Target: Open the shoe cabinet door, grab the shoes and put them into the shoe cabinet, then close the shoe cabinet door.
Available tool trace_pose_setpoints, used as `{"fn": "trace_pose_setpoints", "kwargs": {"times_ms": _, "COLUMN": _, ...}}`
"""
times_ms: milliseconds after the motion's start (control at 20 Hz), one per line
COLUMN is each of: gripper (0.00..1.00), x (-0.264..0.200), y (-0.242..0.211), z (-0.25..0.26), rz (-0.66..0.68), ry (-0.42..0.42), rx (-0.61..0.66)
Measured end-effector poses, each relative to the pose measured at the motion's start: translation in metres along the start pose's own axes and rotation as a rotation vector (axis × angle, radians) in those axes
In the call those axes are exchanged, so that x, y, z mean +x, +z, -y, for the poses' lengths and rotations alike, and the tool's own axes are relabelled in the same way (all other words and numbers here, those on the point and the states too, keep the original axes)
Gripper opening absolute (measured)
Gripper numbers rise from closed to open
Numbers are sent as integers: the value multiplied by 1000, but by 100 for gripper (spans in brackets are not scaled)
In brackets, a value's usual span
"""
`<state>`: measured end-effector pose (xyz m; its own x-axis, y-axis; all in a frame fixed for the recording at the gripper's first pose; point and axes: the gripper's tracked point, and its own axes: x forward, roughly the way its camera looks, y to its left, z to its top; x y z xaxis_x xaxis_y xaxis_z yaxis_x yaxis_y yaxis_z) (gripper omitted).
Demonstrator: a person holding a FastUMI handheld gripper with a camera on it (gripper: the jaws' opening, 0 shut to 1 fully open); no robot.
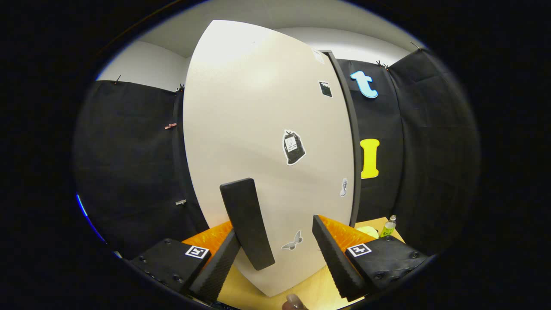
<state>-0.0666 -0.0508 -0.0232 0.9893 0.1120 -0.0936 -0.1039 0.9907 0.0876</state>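
We log: shoe cabinet door [262,129], pale, stickered, centre frame; dark handle [247,224] between our gripper [275,262] fingers, spread wide, gripping nothing. Bottle [388,226] lower right on bench [316,290].

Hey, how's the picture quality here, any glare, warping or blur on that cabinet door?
Gripper view: fisheye bends the white cabinet door into a bulging shape; a bright washed-out patch sits on its upper part; the stickers look fairly sharp; the black handle is crisp; the open gripper frames that handle, fingers apart, touching nothing; the small bottle beyond the fingers is tiny and soft.
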Motion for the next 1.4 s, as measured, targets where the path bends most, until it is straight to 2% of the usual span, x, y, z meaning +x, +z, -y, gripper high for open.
{"fn": "trace_pose_setpoints", "kwargs": {"times_ms": 150, "gripper": 100, "x": 30, "y": 3, "z": -22, "rz": 10, "ry": -9, "rx": -52}}
{"fn": "trace_pose_setpoints", "kwargs": {"times_ms": 350, "gripper": 100, "x": 74, "y": 0, "z": -48, "rz": -18, "ry": 12, "rx": -38}}
{"fn": "trace_pose_setpoints", "kwargs": {"times_ms": 500, "gripper": 100, "x": 88, "y": 3, "z": -59, "rz": -12, "ry": 2, "rx": -49}}
{"fn": "trace_pose_setpoints", "kwargs": {"times_ms": 800, "gripper": 100, "x": 75, "y": 12, "z": -74, "rz": 14, "ry": 23, "rx": -53}}
{"fn": "trace_pose_setpoints", "kwargs": {"times_ms": 1400, "gripper": 99, "x": 41, "y": 15, "z": -69, "rz": 17, "ry": -20, "rx": -121}}
